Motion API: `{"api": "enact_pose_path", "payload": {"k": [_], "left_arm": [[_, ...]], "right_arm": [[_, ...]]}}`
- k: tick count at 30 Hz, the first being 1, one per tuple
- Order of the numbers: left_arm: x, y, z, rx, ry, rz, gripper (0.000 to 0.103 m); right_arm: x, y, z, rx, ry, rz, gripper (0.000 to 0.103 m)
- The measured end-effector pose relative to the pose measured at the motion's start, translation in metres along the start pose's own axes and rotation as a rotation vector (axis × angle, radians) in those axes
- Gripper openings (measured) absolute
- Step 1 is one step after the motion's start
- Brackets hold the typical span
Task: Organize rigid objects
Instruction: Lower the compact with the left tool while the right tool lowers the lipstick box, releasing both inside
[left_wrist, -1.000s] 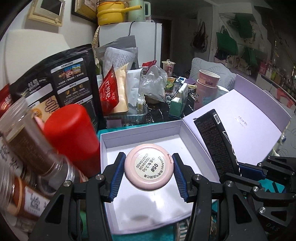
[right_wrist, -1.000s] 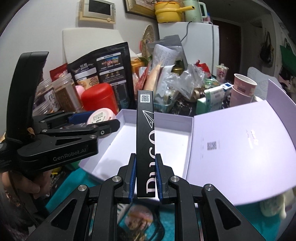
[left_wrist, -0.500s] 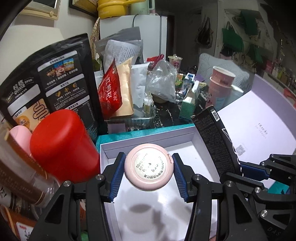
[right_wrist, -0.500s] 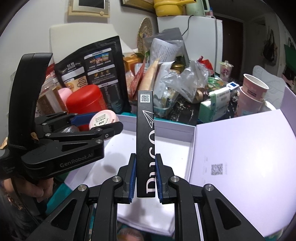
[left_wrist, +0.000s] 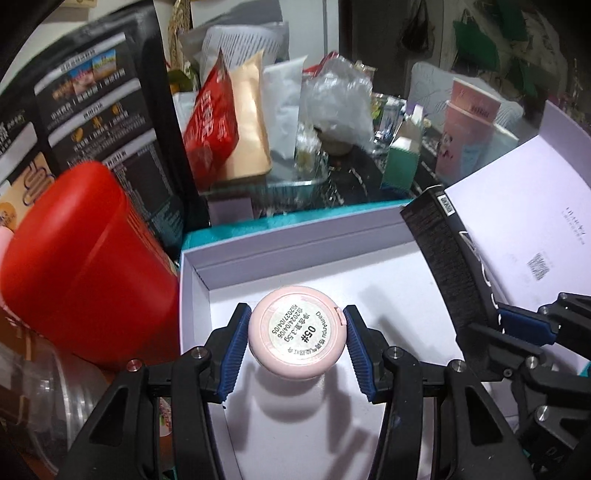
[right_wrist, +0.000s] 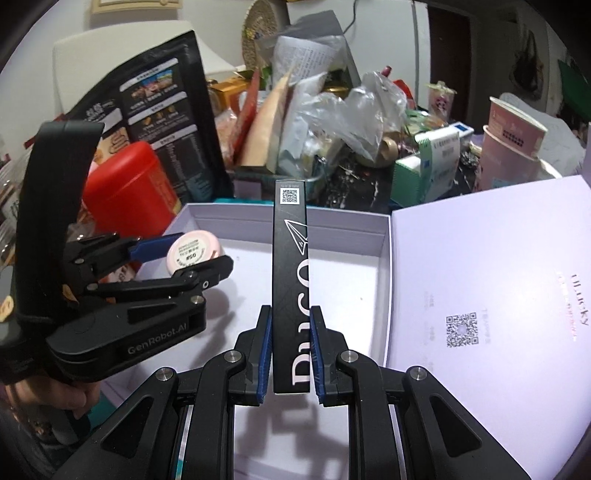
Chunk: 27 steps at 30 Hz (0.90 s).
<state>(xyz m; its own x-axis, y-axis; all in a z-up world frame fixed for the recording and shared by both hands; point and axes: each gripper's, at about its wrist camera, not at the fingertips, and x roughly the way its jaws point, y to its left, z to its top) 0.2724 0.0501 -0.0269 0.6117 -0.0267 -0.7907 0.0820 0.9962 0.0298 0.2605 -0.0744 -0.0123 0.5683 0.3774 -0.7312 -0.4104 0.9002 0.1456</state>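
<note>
Pink compact (left_wrist: 297, 333) sat clamped between the left gripper (left_wrist: 297, 341) jaws, hanging over the open lavender box (left_wrist: 295, 247) — label side up. Right gripper (right_wrist: 290, 350) was squeezed on a long black carton (right_wrist: 290, 258), also above the box, with its lid (right_wrist: 498, 295) lying open alongside and a red canister (left_wrist: 88, 266) just left.

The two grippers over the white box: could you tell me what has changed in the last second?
Both have moved forward and lower into the white box. The left gripper still clamps the pink compact, the right gripper the black carton; nothing released.
</note>
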Motion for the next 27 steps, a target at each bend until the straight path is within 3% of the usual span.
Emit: {"api": "enact_pose_path", "payload": {"k": [10, 20, 27], "left_arm": [[0.005, 0.005, -0.002, -0.017, 0.027, 0.008, 0.050], [0.021, 0.009, -0.003, -0.067, 0.125, -0.001, 0.050], [0.008, 0.003, -0.003, -0.061, 0.104, 0.008, 0.051]], "right_arm": [[0.020, -0.002, -0.004, 0.020, 0.059, -0.030, 0.019], [0.018, -0.006, -0.008, 0.038, 0.081, -0.064, 0.023], [0.009, -0.007, -0.012, 0.046, 0.074, -0.062, 0.024]]}}
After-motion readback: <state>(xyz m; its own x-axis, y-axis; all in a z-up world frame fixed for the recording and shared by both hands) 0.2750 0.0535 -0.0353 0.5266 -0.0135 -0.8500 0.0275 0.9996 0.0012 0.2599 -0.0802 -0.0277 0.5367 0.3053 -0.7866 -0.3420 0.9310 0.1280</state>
